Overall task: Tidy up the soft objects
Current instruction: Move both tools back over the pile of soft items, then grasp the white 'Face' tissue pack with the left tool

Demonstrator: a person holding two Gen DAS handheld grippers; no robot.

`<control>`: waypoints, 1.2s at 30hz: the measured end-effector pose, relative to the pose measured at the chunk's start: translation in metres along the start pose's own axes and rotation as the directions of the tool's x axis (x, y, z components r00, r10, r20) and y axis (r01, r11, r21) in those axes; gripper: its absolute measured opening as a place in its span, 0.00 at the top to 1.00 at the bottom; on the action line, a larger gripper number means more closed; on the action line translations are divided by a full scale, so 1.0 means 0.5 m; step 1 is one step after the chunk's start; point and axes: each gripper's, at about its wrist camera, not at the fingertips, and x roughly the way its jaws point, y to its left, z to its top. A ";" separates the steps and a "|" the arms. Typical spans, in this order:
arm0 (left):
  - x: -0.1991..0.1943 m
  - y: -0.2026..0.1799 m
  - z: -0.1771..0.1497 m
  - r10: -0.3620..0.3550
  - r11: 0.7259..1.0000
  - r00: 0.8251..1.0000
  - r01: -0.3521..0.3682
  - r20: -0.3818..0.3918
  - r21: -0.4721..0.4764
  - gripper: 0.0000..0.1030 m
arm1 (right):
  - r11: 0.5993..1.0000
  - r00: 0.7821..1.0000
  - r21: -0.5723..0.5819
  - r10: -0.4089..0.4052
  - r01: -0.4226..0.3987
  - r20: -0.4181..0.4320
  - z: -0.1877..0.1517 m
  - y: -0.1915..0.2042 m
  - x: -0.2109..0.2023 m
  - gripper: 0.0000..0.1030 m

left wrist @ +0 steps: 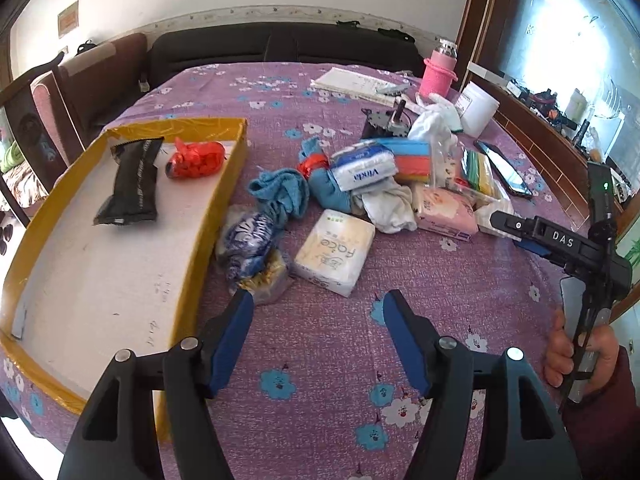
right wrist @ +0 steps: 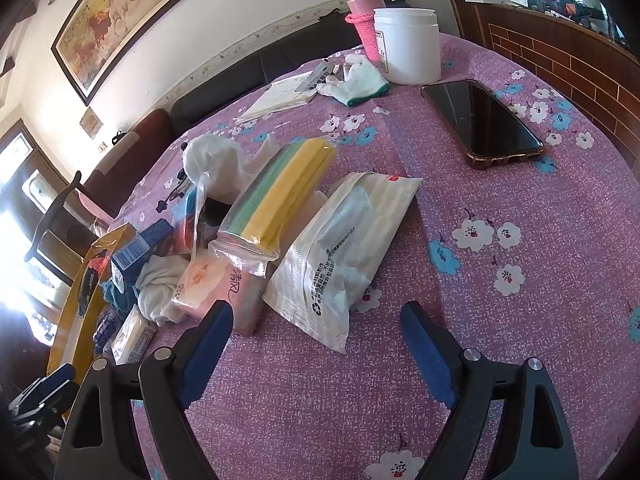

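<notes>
Sorting barely begun: black packet (left wrist: pixel 130 184) and red bundle (left wrist: pixel 195 159) already in yellow tray (left wrist: pixel 224 184); tissue packs (left wrist: pixel 334 252), blue towel (left wrist: pixel 280 192), wipes pack (right wrist: pixel 340 256) heaped on counter (left wrist: pixel 320 360). Left tool (left wrist: pixel 316 312) and right tool (right wrist: pixel 316 320) both spread wide, empty.

We see a home living room: floral-clothed table (left wrist: pixel 312 360), dark sofa (left wrist: pixel 280 46), framed painting (right wrist: pixel 132 20), wooden chair (left wrist: pixel 44 104).
</notes>
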 end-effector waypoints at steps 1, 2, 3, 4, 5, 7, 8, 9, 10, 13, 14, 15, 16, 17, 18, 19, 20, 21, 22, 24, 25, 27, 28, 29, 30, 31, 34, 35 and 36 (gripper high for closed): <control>0.004 -0.003 0.000 0.001 1.000 1.000 -0.001 -0.003 0.003 0.35 | 1.000 1.000 0.000 0.002 -0.002 -0.001 0.000 0.000 0.001 0.12; 0.007 -0.004 0.000 0.001 1.000 1.000 -0.001 -0.004 0.004 0.35 | 1.000 1.000 0.000 0.002 -0.002 0.000 0.000 0.002 0.001 0.12; 0.010 -0.004 0.001 0.001 1.000 1.000 -0.001 -0.006 0.003 0.35 | 1.000 1.000 -0.001 0.004 -0.004 -0.001 0.001 0.003 0.002 0.11; 0.013 -0.003 0.002 -0.001 1.000 1.000 0.001 -0.009 -0.003 0.35 | 1.000 1.000 -0.001 0.004 -0.004 -0.001 0.002 0.004 0.003 0.10; 0.018 -0.001 0.003 -0.006 1.000 1.000 0.005 -0.013 -0.013 0.35 | 1.000 1.000 0.000 0.003 -0.003 -0.001 0.003 0.005 0.004 0.10; 0.027 0.001 0.007 -0.020 0.999 1.000 0.020 -0.018 -0.029 0.35 | 1.000 1.000 0.010 0.012 -0.013 0.001 0.004 0.002 0.003 0.10; 0.034 0.000 0.011 -0.030 0.999 0.999 0.029 -0.019 -0.033 0.34 | 1.000 1.000 0.017 0.020 -0.020 0.002 0.005 -0.001 0.003 0.10; 0.040 -0.002 0.014 -0.035 0.999 0.999 0.035 -0.020 -0.033 0.34 | 0.999 1.000 0.031 0.031 -0.031 0.005 0.006 -0.007 0.001 0.10; 0.049 -0.007 0.018 -0.040 0.999 0.999 0.039 -0.022 -0.030 0.34 | 0.999 0.999 0.041 0.035 -0.035 0.008 0.006 -0.010 -0.001 0.10; 0.082 -0.039 0.038 -0.041 0.999 0.999 0.041 -0.032 0.002 0.34 | 0.997 0.999 0.065 0.045 -0.046 0.016 0.007 -0.019 -0.004 0.10; 0.091 -0.052 0.043 -0.021 0.999 0.999 0.022 -0.032 0.031 0.34 | 0.997 0.999 0.067 0.045 -0.046 0.017 0.008 -0.019 -0.004 0.10; 0.097 -0.061 0.045 0.006 0.998 1.000 -0.004 -0.029 0.056 0.33 | 0.997 0.999 0.063 0.042 -0.043 0.016 0.007 -0.017 -0.003 0.10; 0.109 -0.072 0.051 0.052 0.994 0.998 -0.050 -0.019 0.101 0.31 | 0.997 0.999 0.059 0.038 -0.039 0.015 0.007 -0.015 -0.003 0.10; 0.117 -0.076 0.054 0.071 0.990 0.997 -0.069 -0.015 0.122 0.27 | 0.998 0.999 0.053 0.033 -0.033 0.013 0.007 -0.012 -0.002 0.10; 0.129 -0.075 0.060 0.087 0.987 0.996 -0.084 -0.018 0.135 0.27 | 0.998 0.999 0.051 0.031 -0.032 0.013 0.008 -0.010 -0.002 0.10; 0.142 -0.070 0.065 0.092 0.987 0.995 -0.087 -0.030 0.137 0.27 | 0.998 0.999 0.050 0.031 -0.031 0.012 0.008 -0.010 -0.001 0.10; 0.153 -0.066 0.071 0.088 0.987 0.995 -0.081 -0.045 0.137 0.27 | 0.998 0.999 0.052 0.034 -0.034 0.013 0.008 -0.010 -0.002 0.10; 0.165 -0.062 0.076 0.078 0.988 0.995 -0.068 -0.062 0.137 0.27 | 0.998 0.999 0.054 0.036 -0.037 0.013 0.009 -0.012 -0.001 0.10; 0.178 -0.062 0.078 0.057 0.989 0.995 -0.045 -0.083 0.142 0.27 | 0.997 0.999 0.058 0.040 -0.041 0.014 0.009 -0.012 -0.001 0.10; 0.194 -0.077 0.074 0.039 0.982 0.994 -0.019 -0.100 0.190 0.29 | 0.997 0.999 0.059 0.041 -0.042 0.014 0.009 -0.014 -0.001 0.10; 0.188 -0.086 0.075 0.015 0.979 0.994 0.007 -0.107 0.205 0.45 | 0.997 0.999 0.058 0.041 -0.041 0.014 0.010 -0.014 -0.001 0.10; 0.175 -0.093 0.076 -0.001 0.978 0.993 0.026 -0.120 0.207 0.57 | 0.998 0.999 0.057 0.040 -0.040 0.015 0.009 -0.015 -0.001 0.10; 0.165 -0.095 0.071 -0.014 0.978 0.992 0.039 -0.122 0.204 0.58 | 0.998 0.999 0.057 0.040 -0.040 0.015 0.009 -0.015 -0.001 0.10; 0.160 -0.096 0.065 -0.015 0.978 0.993 0.039 -0.121 0.205 0.58 | 0.998 0.999 0.057 0.039 -0.040 0.015 0.010 -0.014 -0.001 0.10; 0.155 -0.096 0.059 -0.014 0.979 0.993 0.038 -0.120 0.202 0.58 | 0.998 0.999 0.056 0.039 -0.040 0.014 0.010 -0.014 -0.001 0.10; 0.146 -0.094 0.052 -0.019 0.981 0.993 0.041 -0.116 0.191 0.58 | 0.998 0.999 0.056 0.039 -0.040 0.015 0.010 -0.014 -0.001 0.10; 0.118 -0.074 0.038 -0.074 0.991 0.993 0.083 -0.090 0.102 0.58 | 0.997 0.999 0.058 0.041 -0.041 0.015 0.009 -0.014 -0.002 0.10; 0.095 -0.068 0.037 -0.089 0.993 0.994 0.094 -0.068 0.073 0.58 | 0.997 0.999 0.058 0.040 -0.041 0.015 0.009 -0.015 -0.002 0.10; 0.091 -0.073 0.034 -0.094 0.993 0.994 0.097 -0.055 0.062 0.58 | 0.998 0.999 0.056 0.040 -0.040 0.015 0.009 -0.015 -0.001 0.10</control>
